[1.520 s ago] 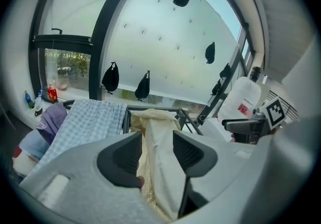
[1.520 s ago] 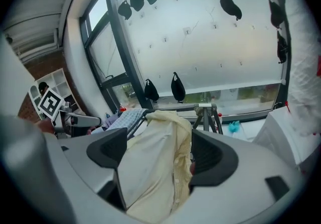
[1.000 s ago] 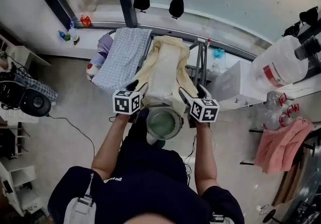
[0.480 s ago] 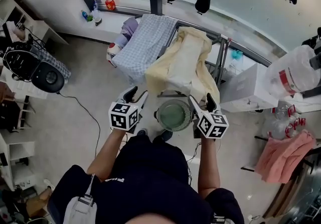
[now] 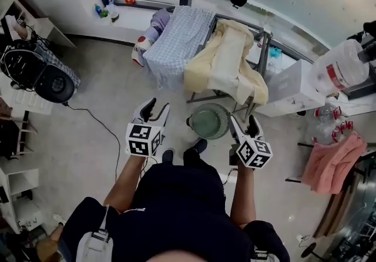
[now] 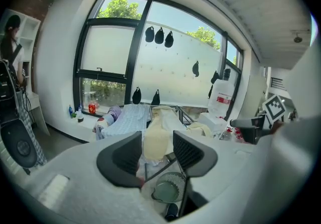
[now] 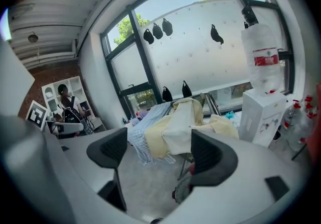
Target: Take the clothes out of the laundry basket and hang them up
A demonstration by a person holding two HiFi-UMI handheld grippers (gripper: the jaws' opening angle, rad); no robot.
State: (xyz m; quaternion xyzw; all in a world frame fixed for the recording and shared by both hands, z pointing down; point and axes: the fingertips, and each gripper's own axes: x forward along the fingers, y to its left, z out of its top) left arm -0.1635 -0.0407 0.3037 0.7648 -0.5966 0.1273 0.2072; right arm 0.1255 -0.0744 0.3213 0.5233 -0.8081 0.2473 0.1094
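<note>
I am holding the left hand-held gripper (image 5: 155,109) and right hand-held gripper (image 5: 243,124) part-open and empty, flanking the laundry basket (image 5: 210,121) on the floor.

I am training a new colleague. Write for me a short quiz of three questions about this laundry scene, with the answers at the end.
1. True or false: the left gripper is holding a garment.
2. Where does the round green basket stand? A) on the floor in front of the drying rack; B) on top of the rack; C) on a chair.
3. Fill in: on the rack, the cloth next to the blue checked cloth is ____ in colour.
Key: 1 false, its jaws are apart with nothing between them; 2 A; 3 yellow, the yellow cloth.
</note>
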